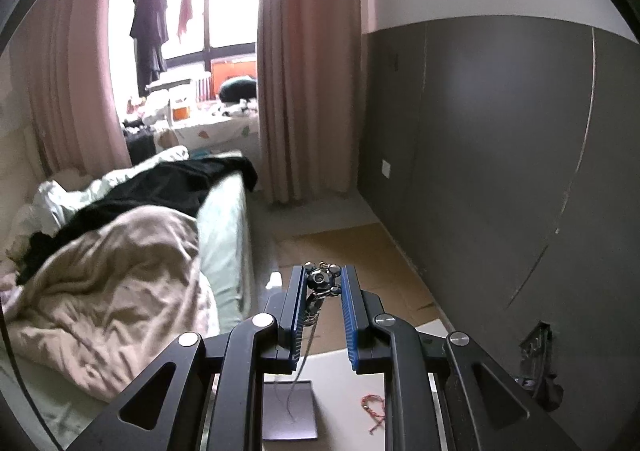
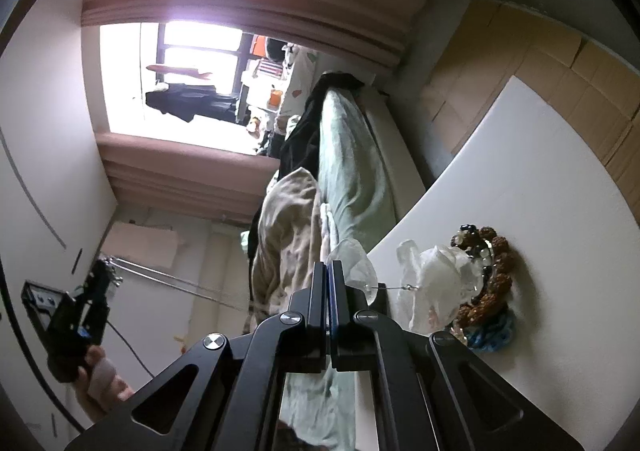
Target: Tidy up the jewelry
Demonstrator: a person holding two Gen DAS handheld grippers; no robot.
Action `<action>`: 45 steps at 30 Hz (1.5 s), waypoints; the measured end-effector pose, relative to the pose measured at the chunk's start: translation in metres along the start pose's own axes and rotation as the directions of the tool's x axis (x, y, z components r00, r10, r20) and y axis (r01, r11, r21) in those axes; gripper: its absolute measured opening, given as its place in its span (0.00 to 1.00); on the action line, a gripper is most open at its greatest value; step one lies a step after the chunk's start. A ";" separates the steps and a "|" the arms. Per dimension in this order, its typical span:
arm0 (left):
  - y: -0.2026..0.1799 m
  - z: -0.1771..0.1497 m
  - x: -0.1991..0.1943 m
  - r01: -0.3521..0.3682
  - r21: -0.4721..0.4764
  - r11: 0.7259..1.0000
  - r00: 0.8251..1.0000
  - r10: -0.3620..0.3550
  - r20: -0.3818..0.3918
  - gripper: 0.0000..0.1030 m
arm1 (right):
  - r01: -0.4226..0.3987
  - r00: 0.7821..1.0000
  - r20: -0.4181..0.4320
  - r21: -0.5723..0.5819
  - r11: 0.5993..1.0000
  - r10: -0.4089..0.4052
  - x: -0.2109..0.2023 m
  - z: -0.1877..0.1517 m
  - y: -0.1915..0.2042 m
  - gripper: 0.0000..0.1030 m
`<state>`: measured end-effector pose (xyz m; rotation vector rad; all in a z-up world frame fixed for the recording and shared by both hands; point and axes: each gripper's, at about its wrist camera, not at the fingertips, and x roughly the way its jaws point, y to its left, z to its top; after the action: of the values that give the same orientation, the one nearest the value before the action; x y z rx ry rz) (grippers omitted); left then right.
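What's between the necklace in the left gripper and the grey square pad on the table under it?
Nothing visible. The necklace in the left gripper dangles its chain freely over the grey square pad; the red cord bracelet lies off to its right.

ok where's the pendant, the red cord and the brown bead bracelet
pendant (image 1: 321, 279), left wrist view, on its round silver middle, between the blue pads
red cord (image 1: 374, 409), left wrist view, on its loop on the white table
brown bead bracelet (image 2: 502, 265), right wrist view, on the beads of its right side
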<state>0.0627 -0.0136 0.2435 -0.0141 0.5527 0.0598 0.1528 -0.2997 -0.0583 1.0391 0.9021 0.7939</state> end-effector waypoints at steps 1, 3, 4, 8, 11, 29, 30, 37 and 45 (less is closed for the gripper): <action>0.003 0.002 -0.004 -0.011 0.004 1.000 1.000 0.011 0.008 0.17 | 0.000 1.000 -0.003 -0.010 1.000 0.000 0.001 -0.002 0.003 0.03; 0.009 0.005 -0.010 -0.029 0.004 1.000 0.999 0.029 0.020 0.17 | -0.003 1.000 -0.008 -0.020 1.000 0.003 0.002 -0.004 0.007 0.03; 0.014 0.007 -0.012 -0.038 -0.002 0.999 0.999 0.038 0.025 0.17 | -0.002 1.000 -0.010 -0.025 1.000 0.002 0.002 -0.005 0.008 0.03; 0.024 0.006 -0.015 -0.061 -0.001 0.998 0.998 0.061 0.032 0.17 | 0.003 1.000 -0.019 -0.044 0.999 -0.003 0.004 -0.010 0.012 0.03; 0.031 0.002 -0.010 -0.065 -0.011 0.998 0.998 0.065 0.022 0.17 | 0.006 1.000 -0.027 -0.058 0.998 -0.008 0.008 -0.011 0.015 0.03; 0.050 -0.040 0.036 -0.036 -0.030 0.999 0.996 0.033 -0.087 0.17 | 0.031 0.998 -0.049 -0.077 0.997 -0.035 0.024 -0.018 0.015 0.03; 0.052 -0.045 0.041 -0.034 -0.039 0.999 0.995 0.030 -0.097 0.17 | 0.030 0.998 -0.051 -0.079 0.996 -0.034 0.025 -0.019 0.016 0.03; 0.070 -0.086 0.069 -0.047 -0.097 0.994 0.985 0.031 -0.167 0.17 | 0.027 0.997 -0.063 -0.093 0.995 -0.033 0.033 -0.022 0.017 0.03; 0.084 -0.119 0.088 -0.043 -0.176 0.983 0.978 0.006 -0.209 0.17 | 0.049 0.996 -0.076 -0.087 0.995 -0.056 0.044 -0.024 0.014 0.03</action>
<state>0.0700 0.0718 0.0958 -0.1915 0.7558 0.1335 0.1482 -0.2478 -0.0609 0.9110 0.9508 0.8269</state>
